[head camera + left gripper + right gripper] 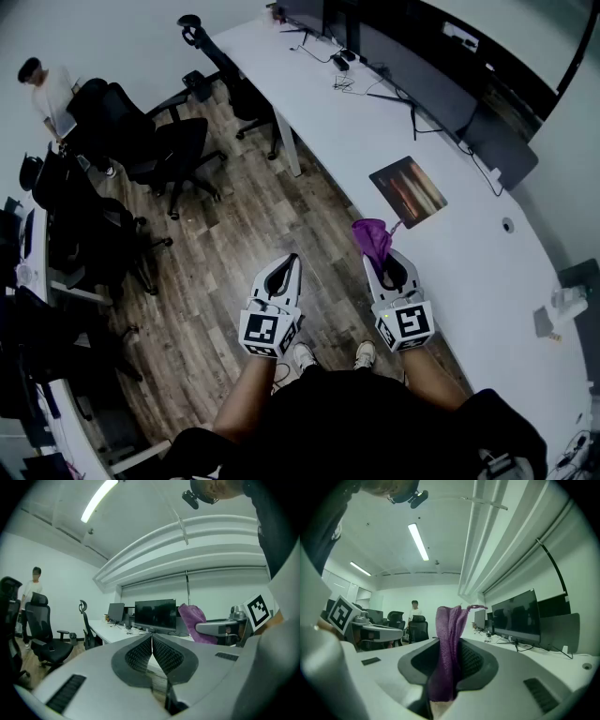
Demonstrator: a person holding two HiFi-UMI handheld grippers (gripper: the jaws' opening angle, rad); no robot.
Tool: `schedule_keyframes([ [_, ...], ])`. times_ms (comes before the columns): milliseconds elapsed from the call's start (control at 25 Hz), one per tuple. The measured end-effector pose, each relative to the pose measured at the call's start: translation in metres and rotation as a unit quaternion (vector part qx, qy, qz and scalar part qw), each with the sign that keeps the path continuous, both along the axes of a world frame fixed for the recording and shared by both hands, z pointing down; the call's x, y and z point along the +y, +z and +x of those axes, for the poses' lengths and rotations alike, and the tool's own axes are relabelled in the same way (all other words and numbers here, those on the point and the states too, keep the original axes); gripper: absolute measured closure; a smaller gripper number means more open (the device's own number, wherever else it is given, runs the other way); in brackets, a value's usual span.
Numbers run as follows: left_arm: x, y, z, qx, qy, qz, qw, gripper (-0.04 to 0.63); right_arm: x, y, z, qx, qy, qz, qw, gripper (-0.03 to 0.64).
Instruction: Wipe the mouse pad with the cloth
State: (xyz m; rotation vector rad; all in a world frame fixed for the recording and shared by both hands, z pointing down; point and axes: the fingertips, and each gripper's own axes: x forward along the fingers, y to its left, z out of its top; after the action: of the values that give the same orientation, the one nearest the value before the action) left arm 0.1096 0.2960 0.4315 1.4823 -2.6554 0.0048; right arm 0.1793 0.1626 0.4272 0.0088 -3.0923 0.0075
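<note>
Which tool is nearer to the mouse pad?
Right. The right tool, shut on the purple cloth, hangs at the desk edge just short of the mouse pad; the left tool, shut and empty, is over the floor, farther away.

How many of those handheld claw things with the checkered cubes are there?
2. The left gripper, shut and empty, is over the wooden floor; the right gripper, by the white desk's edge, clamps a purple cloth. None look hidden.

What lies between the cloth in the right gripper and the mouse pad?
Only bare white desk, as the head view shows; the cloth and the mouse pad are apart.
</note>
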Motion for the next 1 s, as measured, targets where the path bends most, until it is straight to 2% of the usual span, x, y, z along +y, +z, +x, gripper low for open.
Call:
schedule_keyframes([
  [480,0.032,0.007,-0.017,-0.003,-0.002,-0.008,1.0000,0.572,0.032,0.007,-0.026,0.016,-0.009,0.021,1.000,0.509],
  [720,0.058,0.018,-0.016,0.006,0.012,-0.034,0.9993,0.572,0.063,0.007,-0.031,0.016,-0.031,0.021,0.999,0.505],
  [1000,0.084,0.022,-0.015,0.002,0.034,-0.032,0.9989,0.572,0.089,0.014,-0.034,0.018,-0.023,0.009,1.000,0.502],
])
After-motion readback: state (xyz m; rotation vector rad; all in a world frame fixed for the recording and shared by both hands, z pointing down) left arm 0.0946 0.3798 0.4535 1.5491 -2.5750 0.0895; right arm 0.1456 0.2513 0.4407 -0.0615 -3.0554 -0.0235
